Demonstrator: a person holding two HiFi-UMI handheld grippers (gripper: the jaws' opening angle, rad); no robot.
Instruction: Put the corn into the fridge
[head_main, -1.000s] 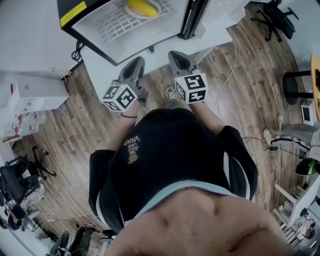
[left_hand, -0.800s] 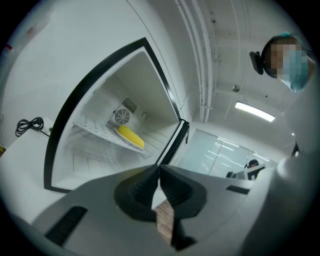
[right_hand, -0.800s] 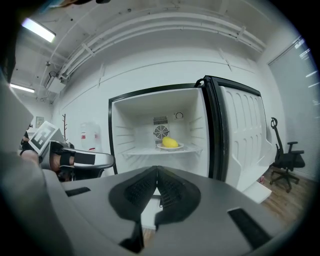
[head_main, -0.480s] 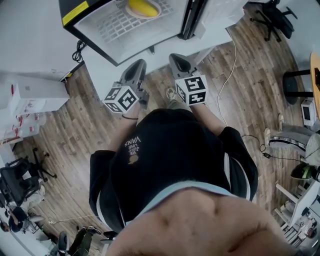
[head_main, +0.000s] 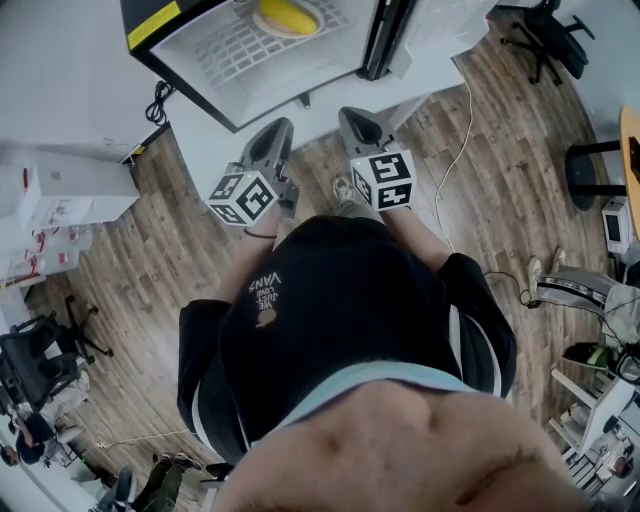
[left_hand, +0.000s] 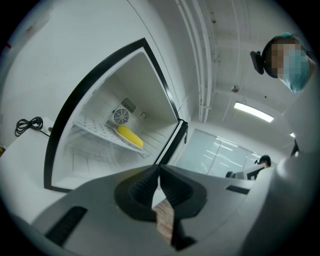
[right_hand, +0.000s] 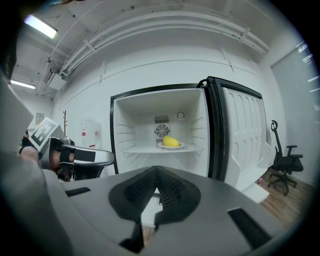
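The corn (head_main: 285, 15) is yellow and lies on a white plate (right_hand: 171, 146) on the wire shelf inside the open fridge (head_main: 250, 50); I also see the corn (left_hand: 130, 136) in the left gripper view and the corn (right_hand: 171, 141) in the right gripper view. My left gripper (head_main: 277, 130) and right gripper (head_main: 356, 113) are side by side in front of the fridge, well short of it. The left gripper (left_hand: 159, 168) has its jaws closed together with nothing between them. The right gripper (right_hand: 156, 171) is likewise shut and empty.
The fridge door (right_hand: 240, 135) stands open at the right. The fridge sits on a low white platform (head_main: 200, 130). A black power cord (head_main: 155, 100) hangs at its left, and white boxes (head_main: 60, 195) lie further left. A cable (head_main: 455, 150) crosses the wooden floor, and an office chair (right_hand: 285, 167) stands at the right.
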